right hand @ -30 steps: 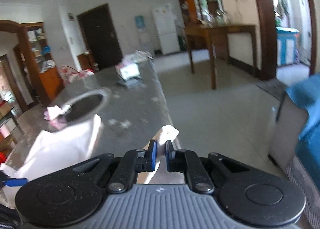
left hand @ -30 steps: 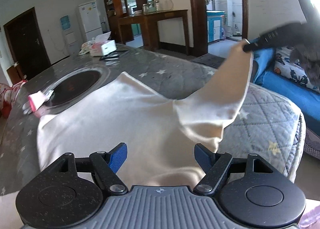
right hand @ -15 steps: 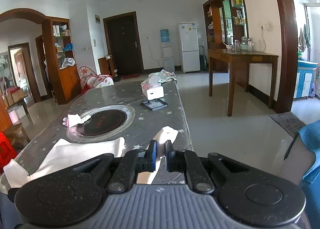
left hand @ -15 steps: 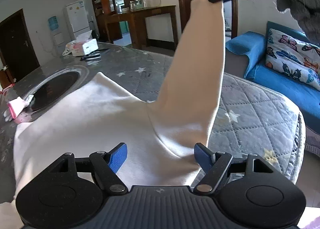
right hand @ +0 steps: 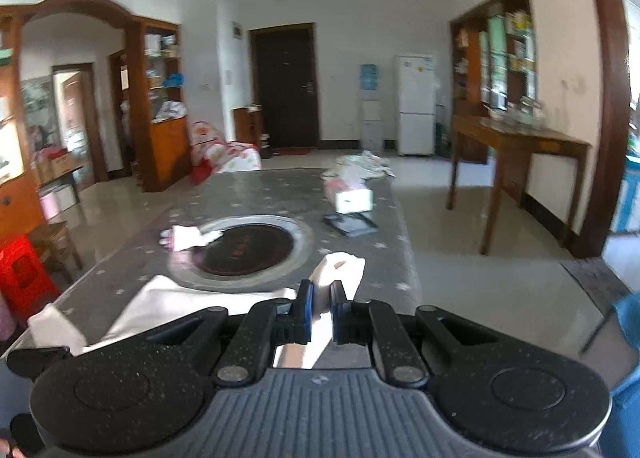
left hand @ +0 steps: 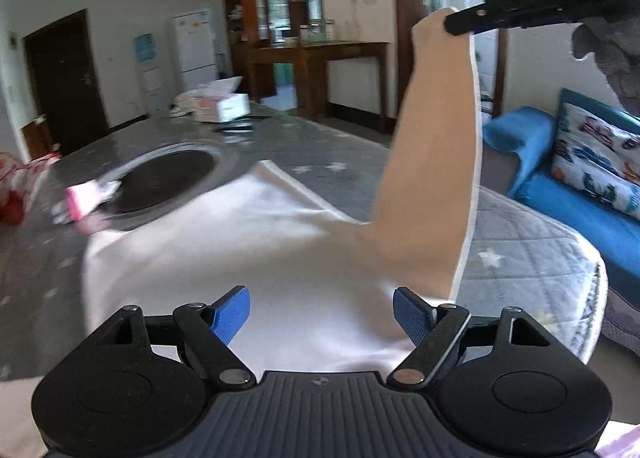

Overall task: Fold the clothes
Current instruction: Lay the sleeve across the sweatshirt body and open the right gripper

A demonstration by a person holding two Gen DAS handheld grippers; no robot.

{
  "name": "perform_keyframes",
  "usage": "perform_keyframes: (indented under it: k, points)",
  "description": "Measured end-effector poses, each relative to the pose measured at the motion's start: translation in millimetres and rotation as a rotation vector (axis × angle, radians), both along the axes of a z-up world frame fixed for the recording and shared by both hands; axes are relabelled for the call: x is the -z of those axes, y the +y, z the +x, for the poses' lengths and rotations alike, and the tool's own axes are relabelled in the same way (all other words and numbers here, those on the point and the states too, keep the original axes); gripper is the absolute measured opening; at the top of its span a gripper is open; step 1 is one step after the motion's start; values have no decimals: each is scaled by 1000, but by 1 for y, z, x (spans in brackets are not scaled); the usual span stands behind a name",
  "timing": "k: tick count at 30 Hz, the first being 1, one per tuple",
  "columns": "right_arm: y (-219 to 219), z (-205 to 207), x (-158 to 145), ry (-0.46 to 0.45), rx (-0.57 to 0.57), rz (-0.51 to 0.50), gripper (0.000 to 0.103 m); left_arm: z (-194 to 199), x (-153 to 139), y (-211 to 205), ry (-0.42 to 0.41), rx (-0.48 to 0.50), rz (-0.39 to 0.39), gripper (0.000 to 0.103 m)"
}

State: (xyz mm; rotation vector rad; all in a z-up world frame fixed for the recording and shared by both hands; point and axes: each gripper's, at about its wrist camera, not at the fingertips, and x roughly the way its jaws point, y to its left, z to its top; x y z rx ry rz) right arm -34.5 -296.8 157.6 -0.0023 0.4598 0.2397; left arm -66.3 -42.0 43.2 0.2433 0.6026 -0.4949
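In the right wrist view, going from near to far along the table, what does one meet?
Right hand-held gripper shut on the cream garment → round black hotplate → dark flat device → tissue box.

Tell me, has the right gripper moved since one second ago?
Yes. In the left wrist view the right gripper, shut on the sleeve, has risen: it was level with the blue sofa, and now stands above the wooden side table.

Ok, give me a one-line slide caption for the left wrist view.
Right tongs lift the cream garment's sleeve high above the table while the open left tongs hover over its body.
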Motion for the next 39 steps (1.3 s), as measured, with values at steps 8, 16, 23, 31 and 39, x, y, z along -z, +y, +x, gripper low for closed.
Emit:
perform_keyframes:
  k: [8, 16, 23, 31, 39]
  points:
    - [82, 9, 3, 36, -212, -33, 7, -7, 0, 68, 5, -181, -11, 81]
    - [165, 10, 40, 134, -401, -71, 7, -21, 7, 115, 18, -295, -35, 81]
    - [216, 14, 89, 260, -509, -115, 7, -28, 12, 134, 32, -347, -55, 81]
    - [226, 12, 101, 321, -551, -110, 16, -26, 11, 141, 30, -372, -70, 81]
    - [167, 23, 92, 317, -431, -161, 17, -20, 2, 132, 10, -326, -97, 80]
